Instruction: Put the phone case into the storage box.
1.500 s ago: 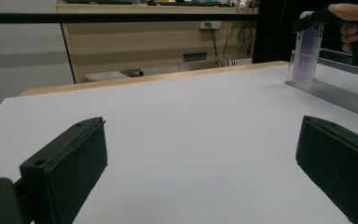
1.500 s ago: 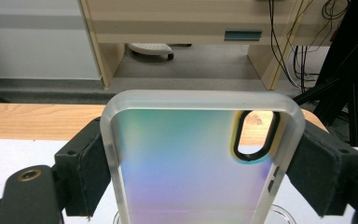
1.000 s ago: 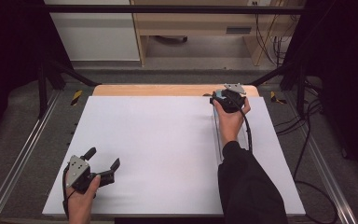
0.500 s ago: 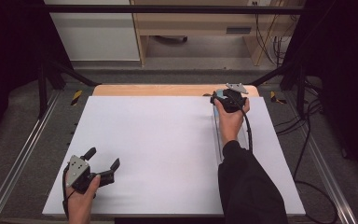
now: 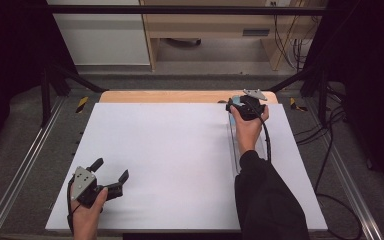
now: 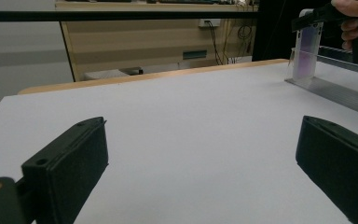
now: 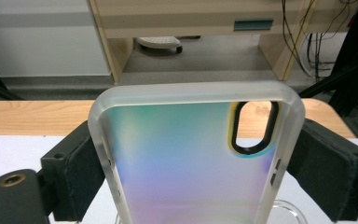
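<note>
A translucent iridescent phone case [image 7: 182, 163] with a black-rimmed camera cutout stands upright between the jaws of my right gripper [image 7: 196, 163]. Those jaws have just been opening, and the pads now sit close beside the case's two long edges. In the high view that gripper [image 5: 235, 103] is at the white board's far right edge, over the far end of a clear rack [image 5: 232, 137]. The left gripper view shows the case [image 6: 305, 51] standing in the rack [image 6: 335, 91]. My left gripper [image 5: 111, 169] rests near the front left corner, jaws wide apart and empty [image 6: 200, 172].
The white board [image 5: 180, 150] lies on a wooden table whose edge [image 5: 170, 96] shows at the back. Metal rails [image 5: 25, 165] run along both sides. Cables [image 5: 330, 160] hang at the right. A wooden cabinet [image 5: 215, 25] stands beyond the table.
</note>
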Available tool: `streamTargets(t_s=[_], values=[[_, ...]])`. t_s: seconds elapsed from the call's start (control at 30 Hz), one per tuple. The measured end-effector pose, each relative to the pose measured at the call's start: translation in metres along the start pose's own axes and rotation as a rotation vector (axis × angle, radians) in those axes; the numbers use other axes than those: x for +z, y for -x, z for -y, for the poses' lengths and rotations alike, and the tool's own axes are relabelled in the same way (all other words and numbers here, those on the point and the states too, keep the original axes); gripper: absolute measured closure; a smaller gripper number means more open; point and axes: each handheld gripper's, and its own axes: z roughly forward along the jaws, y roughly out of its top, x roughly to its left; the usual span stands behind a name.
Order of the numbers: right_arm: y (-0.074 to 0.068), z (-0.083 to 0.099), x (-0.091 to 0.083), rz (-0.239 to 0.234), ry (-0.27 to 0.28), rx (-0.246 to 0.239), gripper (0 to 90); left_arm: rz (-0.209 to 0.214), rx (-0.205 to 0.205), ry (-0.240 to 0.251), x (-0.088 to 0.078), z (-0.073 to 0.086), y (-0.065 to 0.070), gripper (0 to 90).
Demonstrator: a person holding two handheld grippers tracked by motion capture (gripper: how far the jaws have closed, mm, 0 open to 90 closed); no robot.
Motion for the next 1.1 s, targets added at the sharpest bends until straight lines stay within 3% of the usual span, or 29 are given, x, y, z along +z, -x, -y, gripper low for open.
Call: streamTargets(t_s=[1.1], values=[[-0.0008,-0.0043,-0.008,0.002,0.038,-0.016,7.9,-0.001,0.001,0.002,-0.0005,-0.0003,-0.0005,1.8]])
